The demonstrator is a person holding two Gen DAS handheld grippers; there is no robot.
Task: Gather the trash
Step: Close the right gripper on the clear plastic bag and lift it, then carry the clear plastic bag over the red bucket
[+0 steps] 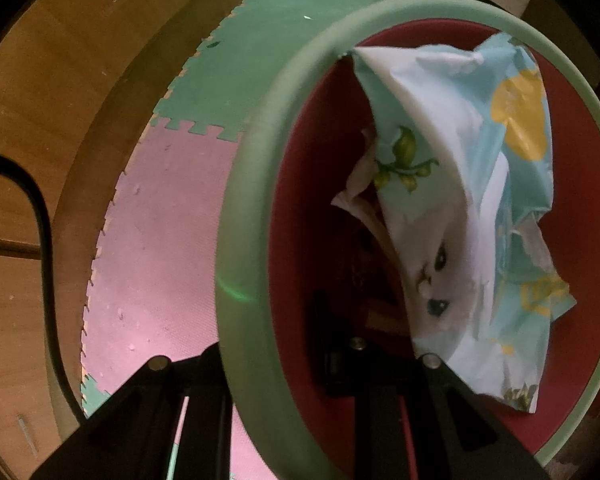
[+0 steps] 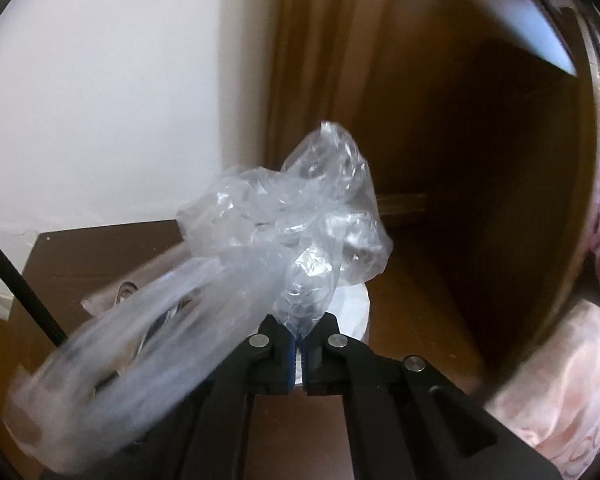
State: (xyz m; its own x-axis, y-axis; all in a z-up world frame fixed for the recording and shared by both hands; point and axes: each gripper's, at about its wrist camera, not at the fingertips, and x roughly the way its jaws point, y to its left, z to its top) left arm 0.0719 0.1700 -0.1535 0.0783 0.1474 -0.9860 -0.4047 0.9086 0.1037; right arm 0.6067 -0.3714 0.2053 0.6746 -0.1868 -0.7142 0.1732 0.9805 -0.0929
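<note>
Trash here is a crumpled clear plastic bag (image 2: 291, 220), pinched at its lower end between the closed jaws of the right gripper (image 2: 298, 340) and billowing up and ahead of them. A long loop of the same film trails down to the gripper's left, smeared by motion so its edge is hard to trace. Behind the bag, a white round object (image 2: 352, 308) is mostly covered by the film and jaws; what it is cannot be told. A white wall (image 2: 99, 100) stands ahead to the left, a brown wooden panel (image 2: 460, 160) ahead to the right.

The left gripper (image 1: 291, 356) points down and grips the green rim (image 1: 243, 240) of a bin (image 1: 580, 240), one finger outside the wall, the other inside its dark red interior; the fingertips are in shadow. A printed wrapper (image 1: 460, 200) with a white kitten and yellow shapes lies inside, ahead of the inner finger, covering whatever is beneath. Pink and green foam mats (image 1: 159, 240) lie below, left of the bin.
</note>
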